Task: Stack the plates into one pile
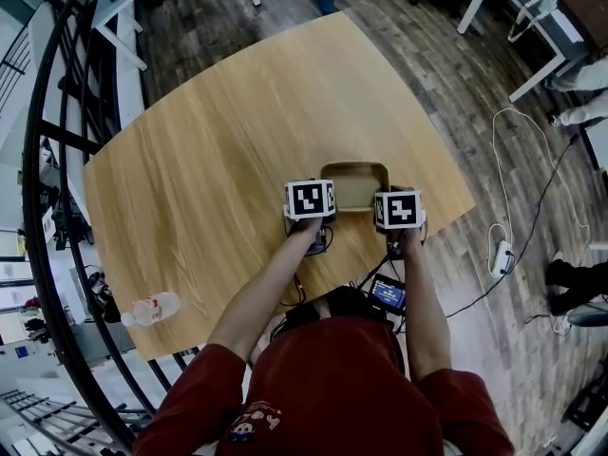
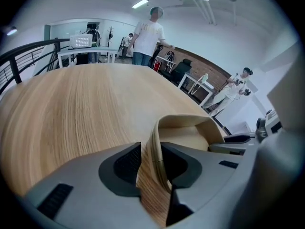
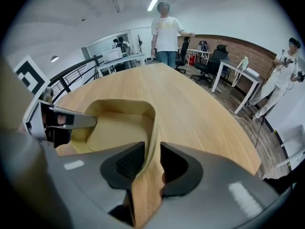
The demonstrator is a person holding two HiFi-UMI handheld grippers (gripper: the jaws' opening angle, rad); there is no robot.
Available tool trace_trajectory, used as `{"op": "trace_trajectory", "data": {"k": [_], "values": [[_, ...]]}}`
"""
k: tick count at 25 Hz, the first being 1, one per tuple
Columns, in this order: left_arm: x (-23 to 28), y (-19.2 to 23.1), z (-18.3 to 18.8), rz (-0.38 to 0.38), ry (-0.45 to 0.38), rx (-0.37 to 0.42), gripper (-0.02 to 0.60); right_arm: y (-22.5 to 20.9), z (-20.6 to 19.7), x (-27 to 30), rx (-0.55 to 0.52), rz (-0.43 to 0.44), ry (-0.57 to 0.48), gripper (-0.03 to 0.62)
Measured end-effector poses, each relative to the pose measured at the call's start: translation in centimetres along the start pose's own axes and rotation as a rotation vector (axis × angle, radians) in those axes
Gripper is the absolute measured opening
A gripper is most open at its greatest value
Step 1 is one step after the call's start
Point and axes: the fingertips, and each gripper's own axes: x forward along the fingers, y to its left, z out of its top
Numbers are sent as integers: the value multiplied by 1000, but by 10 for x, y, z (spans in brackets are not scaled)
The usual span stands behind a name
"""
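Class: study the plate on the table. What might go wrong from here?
The rim of the tan plate stands between the open jaws of the left gripper and the right gripper; withdrawing askew may snag it. It lies near the edge of the table; a drag could slide it off.

The plate [image 1: 353,186] sits on the table [image 1: 218,160], close to the near edge and toward the right. The left gripper [image 2: 150,163] straddles its left rim and the right gripper [image 3: 151,162] its right rim, jaws apart. A bottle [image 1: 152,309] lies at the table's near left corner.
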Motion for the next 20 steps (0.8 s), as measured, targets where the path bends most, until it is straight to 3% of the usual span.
{"op": "trace_trajectory", "data": {"k": [7, 10, 14, 20], "values": [[8, -4, 1, -20, 25, -40, 126, -8, 4, 2, 5, 9, 35, 114], [3, -4, -13, -28, 97, -71, 130, -4, 4, 4, 2, 4, 48, 114], [9, 0, 0, -25, 35, -48, 130, -5, 2, 6, 19, 5, 58, 114], [11, -1, -2, -22, 39, -42, 130, -6, -1, 9, 62, 24, 64, 112]]}}
